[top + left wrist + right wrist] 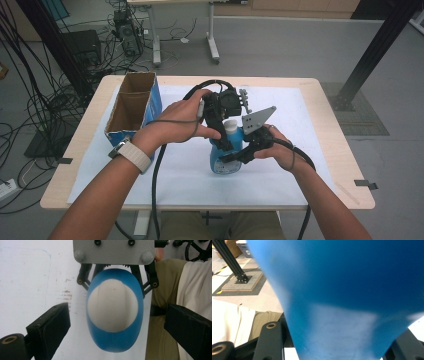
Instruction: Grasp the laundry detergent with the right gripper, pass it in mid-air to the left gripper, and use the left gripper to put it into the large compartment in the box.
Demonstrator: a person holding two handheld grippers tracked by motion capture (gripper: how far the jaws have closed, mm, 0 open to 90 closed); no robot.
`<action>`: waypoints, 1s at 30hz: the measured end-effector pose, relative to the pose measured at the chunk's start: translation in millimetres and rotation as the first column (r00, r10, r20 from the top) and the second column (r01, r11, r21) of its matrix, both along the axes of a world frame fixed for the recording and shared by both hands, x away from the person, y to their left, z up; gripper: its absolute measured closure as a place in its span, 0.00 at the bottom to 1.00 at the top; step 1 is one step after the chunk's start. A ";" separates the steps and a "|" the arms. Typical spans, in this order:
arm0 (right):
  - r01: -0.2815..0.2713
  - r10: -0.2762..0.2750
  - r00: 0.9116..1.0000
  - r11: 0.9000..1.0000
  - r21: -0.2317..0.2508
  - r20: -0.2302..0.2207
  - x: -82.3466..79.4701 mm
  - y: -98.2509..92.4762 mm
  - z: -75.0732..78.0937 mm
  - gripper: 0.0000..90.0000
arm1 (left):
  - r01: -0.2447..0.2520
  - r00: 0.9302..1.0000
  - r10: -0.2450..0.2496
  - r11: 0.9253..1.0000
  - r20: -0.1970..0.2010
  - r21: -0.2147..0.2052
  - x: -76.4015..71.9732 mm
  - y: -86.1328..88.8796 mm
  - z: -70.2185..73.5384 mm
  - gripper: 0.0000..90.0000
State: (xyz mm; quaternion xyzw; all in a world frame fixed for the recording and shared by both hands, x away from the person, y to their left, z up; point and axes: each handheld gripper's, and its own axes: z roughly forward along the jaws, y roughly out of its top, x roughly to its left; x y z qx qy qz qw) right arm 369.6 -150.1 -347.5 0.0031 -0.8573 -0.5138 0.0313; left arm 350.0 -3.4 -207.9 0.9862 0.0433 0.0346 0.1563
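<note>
Right gripper (239, 152) is clamped on the lower body of a blue plastic bottle with a white cap (227, 150), which stands upright near the middle of the white sheet covering the wooden table (327, 125). Left gripper (112, 322) hangs above the bottle pointing down, jaws spread wide on either side of the cap and apparently not touching it. An open blue cardboard box (134, 107) sits well apart at the sheet's left edge.
</note>
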 end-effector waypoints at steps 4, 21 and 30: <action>-0.004 0.004 1.000 1.000 -0.002 0.001 0.1 0.3 -0.2 0.48 | 0.001 1.000 -0.001 1.000 0.002 -0.003 -0.1 -0.2 -0.1 0.08; -0.002 0.002 1.000 1.000 -0.005 -0.007 0.1 0.1 -0.5 0.48 | 0.006 1.000 -0.006 1.000 0.002 0.004 -0.4 0.4 0.3 0.08; -0.003 0.003 1.000 1.000 -0.006 -0.009 0.5 0.1 -1.0 0.48 | 0.007 1.000 -0.007 1.000 0.003 0.004 -0.3 0.5 0.3 0.08</action>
